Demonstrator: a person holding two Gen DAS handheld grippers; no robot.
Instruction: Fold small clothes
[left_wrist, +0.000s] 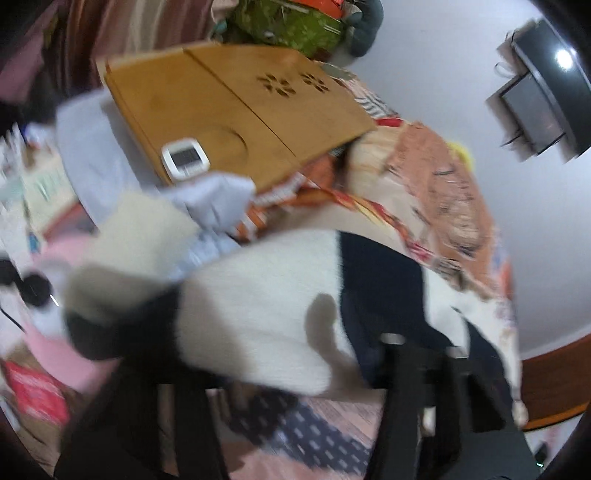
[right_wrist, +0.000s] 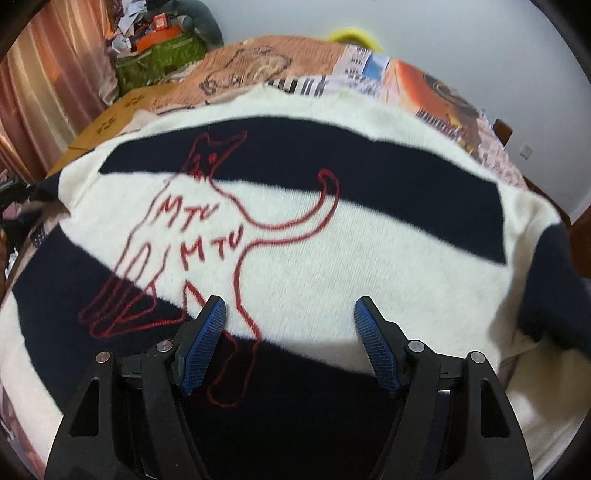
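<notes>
A cream and navy striped sweater (right_wrist: 332, 258) with a red outlined cat and "MTV" lettering lies spread flat on the bed. My right gripper (right_wrist: 290, 314) hovers just above its lower middle, blue pads (right_wrist: 207, 343) wide apart, open, nothing pinched. In the blurred left wrist view the same sweater (left_wrist: 258, 302) drapes across my left gripper (left_wrist: 295, 369). Its black fingers (left_wrist: 402, 387) show at the bottom, but the cloth hides the tips. A cream cuff (left_wrist: 147, 229) bunches at the left.
A wooden lap table (left_wrist: 221, 110) with a white timer (left_wrist: 184, 157) stands on the patterned bedspread (left_wrist: 443, 184). Pale blue cloth (left_wrist: 96, 155) and a pink garment (left_wrist: 55, 350) lie beside it. A green bag (right_wrist: 159, 62) and curtain sit behind, with a white wall beyond.
</notes>
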